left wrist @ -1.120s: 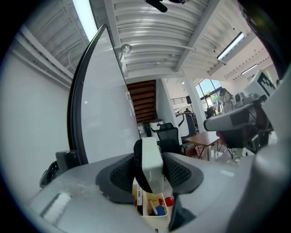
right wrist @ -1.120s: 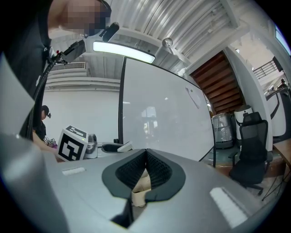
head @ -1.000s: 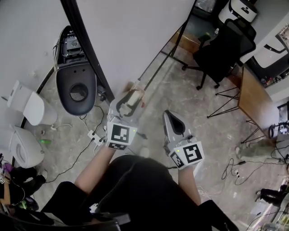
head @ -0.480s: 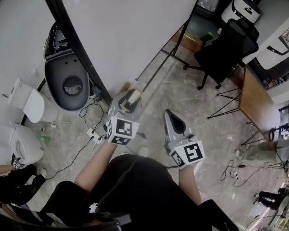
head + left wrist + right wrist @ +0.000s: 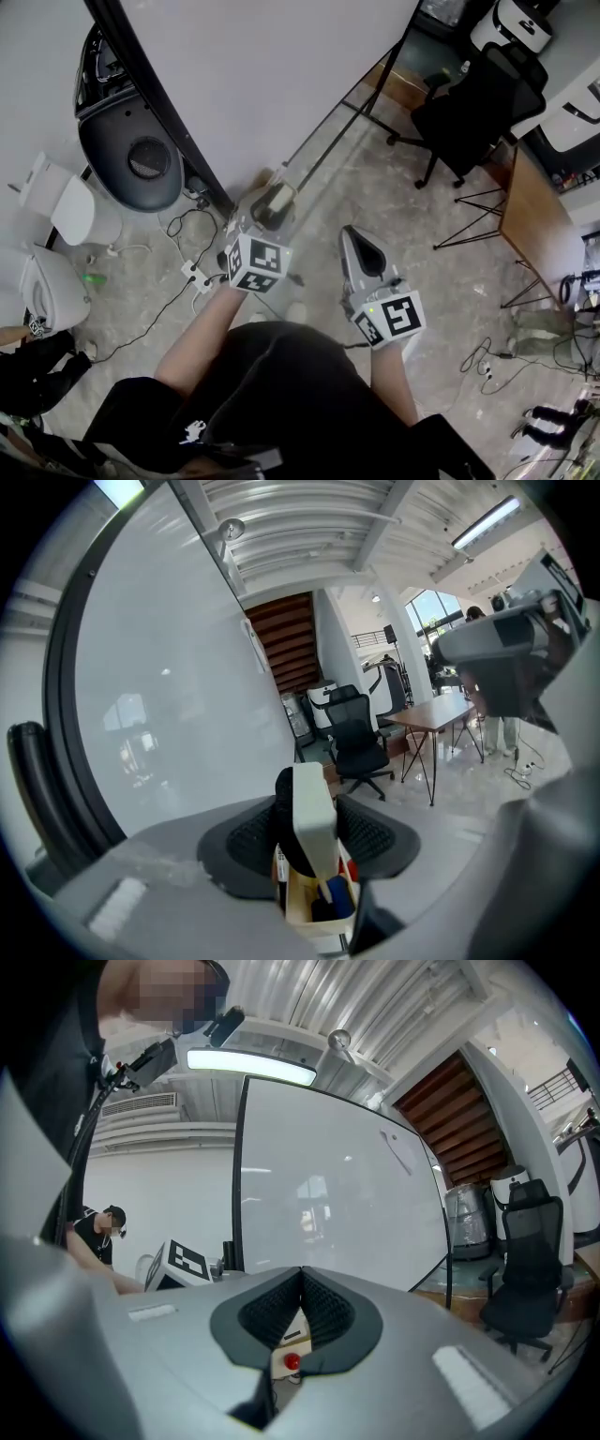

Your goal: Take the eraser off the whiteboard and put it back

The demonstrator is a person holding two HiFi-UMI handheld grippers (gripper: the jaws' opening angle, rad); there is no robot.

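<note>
The eraser (image 5: pixel 307 819), a white block with black felt on its left face, stands on edge between the pads of my left gripper (image 5: pixel 309 832), which is shut on it. In the head view that gripper (image 5: pixel 270 204) holds the eraser (image 5: pixel 276 199) just off the lower edge of the whiteboard (image 5: pixel 272 75). The board's white face (image 5: pixel 169 696) fills the left of the left gripper view. Right under the eraser is a small wooden box (image 5: pixel 317 913) with a blue and a red marker. My right gripper (image 5: pixel 356 242) hangs to the right, shut and holding nothing (image 5: pixel 302 1277).
A black office chair (image 5: pixel 469 103) and a wooden desk (image 5: pixel 539 225) stand to the right. Behind the board's black frame are a black round machine (image 5: pixel 131 159), white units (image 5: pixel 70 206), and a power strip with cables (image 5: pixel 192 275) on the floor.
My left gripper has sunk and tipped downward with the eraser still in it. The right gripper has stayed in place.
</note>
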